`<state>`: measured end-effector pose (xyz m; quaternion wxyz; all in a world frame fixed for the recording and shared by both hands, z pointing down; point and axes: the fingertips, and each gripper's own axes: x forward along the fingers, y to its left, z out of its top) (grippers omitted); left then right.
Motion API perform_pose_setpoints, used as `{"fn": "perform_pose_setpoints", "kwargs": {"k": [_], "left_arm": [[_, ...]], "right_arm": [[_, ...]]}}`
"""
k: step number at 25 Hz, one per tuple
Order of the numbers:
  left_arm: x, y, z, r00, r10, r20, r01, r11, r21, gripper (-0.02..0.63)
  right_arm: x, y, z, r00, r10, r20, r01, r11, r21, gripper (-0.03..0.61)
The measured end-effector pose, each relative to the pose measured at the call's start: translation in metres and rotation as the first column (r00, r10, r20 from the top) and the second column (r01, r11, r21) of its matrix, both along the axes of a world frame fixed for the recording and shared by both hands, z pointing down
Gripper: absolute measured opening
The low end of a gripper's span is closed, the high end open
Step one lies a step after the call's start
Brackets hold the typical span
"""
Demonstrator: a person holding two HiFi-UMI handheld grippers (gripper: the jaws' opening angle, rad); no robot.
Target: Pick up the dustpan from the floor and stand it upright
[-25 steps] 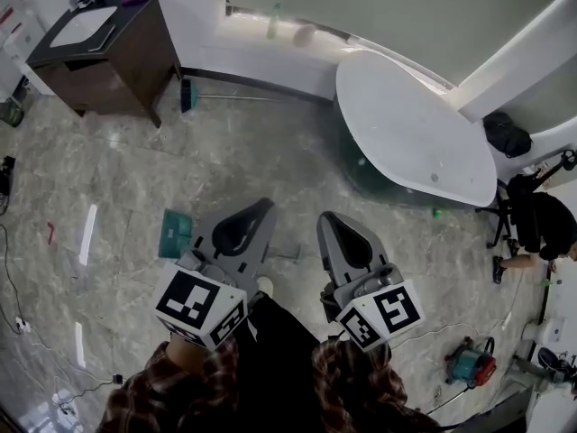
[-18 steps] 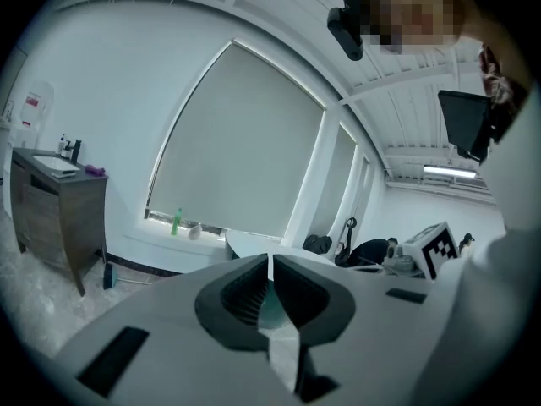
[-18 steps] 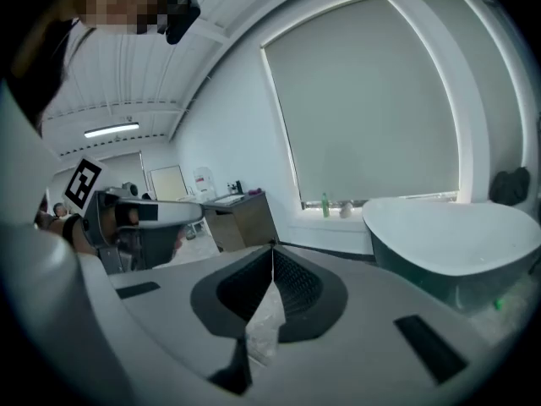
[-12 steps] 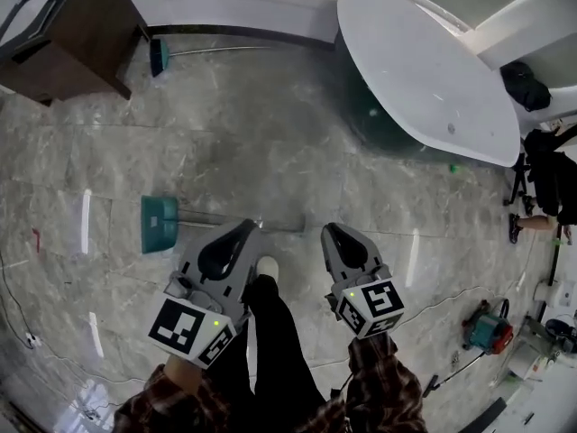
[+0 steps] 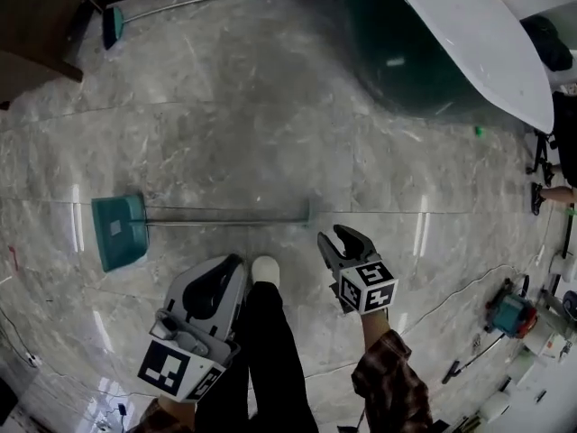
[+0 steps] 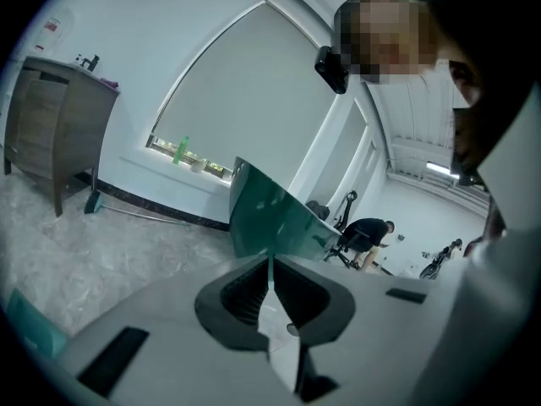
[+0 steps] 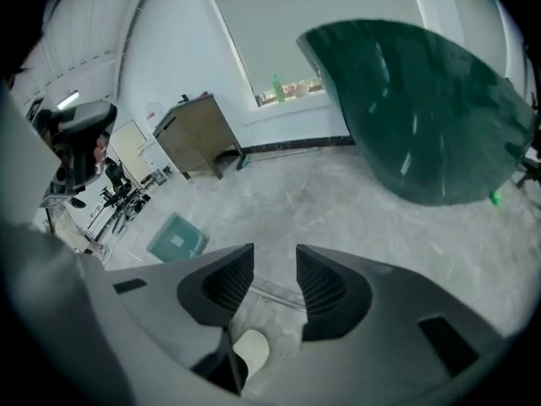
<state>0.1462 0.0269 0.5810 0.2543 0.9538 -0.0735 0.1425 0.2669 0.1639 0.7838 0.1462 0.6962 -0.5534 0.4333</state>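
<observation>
The dustpan lies flat on the marble floor: its teal pan (image 5: 117,231) is at the left, and its long metal handle (image 5: 225,219) runs right to an end near the floor's middle. In the right gripper view the pan (image 7: 177,237) shows at the left and the handle (image 7: 275,293) crosses the floor below the jaw gap. My right gripper (image 5: 341,240) (image 7: 275,265) hovers just right of the handle's end, its jaws opening with nothing between them. My left gripper (image 5: 233,267) (image 6: 270,269) is shut and empty, below the handle and apart from it.
The person's white shoe (image 5: 266,269) stands between the grippers. A white oval table with a dark green underside (image 5: 469,34) fills the upper right. A second teal brush (image 5: 113,21) and a wooden cabinet (image 5: 36,25) are at the upper left. A teal machine (image 5: 509,312) and cables lie at the right.
Both grippers have sunk toward the floor and the view has tipped down onto the dustpan. The right gripper's jaws, shut before, now stand apart. The left gripper stays shut.
</observation>
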Motion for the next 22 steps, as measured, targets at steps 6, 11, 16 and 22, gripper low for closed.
{"fn": "perform_pose_setpoints", "kwargs": {"k": [6,11,16,22], "left_arm": [[-0.005,0.001,0.109,0.999,-0.021,0.040,0.022,0.999,-0.026,0.030],[-0.015,-0.001,0.168,0.997,-0.048,0.055,0.050,0.998,-0.036,0.029],[-0.021,0.003,0.208,0.997,-0.049,0.064,0.053,0.997,-0.061,0.030],[-0.021,-0.018,0.239,0.996,-0.082,0.042,0.083,0.996,-0.037,0.029]], "right_arm": [[0.002,0.032,0.148,0.995,0.053,0.085,-0.043,0.992,-0.120,0.155],[0.006,0.043,0.241,0.985,0.141,0.104,-0.118,0.973,-0.200,0.161],[0.017,0.057,0.312,0.969,0.221,0.107,-0.183,0.941,-0.284,0.164],[0.026,0.060,0.364,0.947,0.291,0.134,-0.234,0.914,-0.331,0.166]]}}
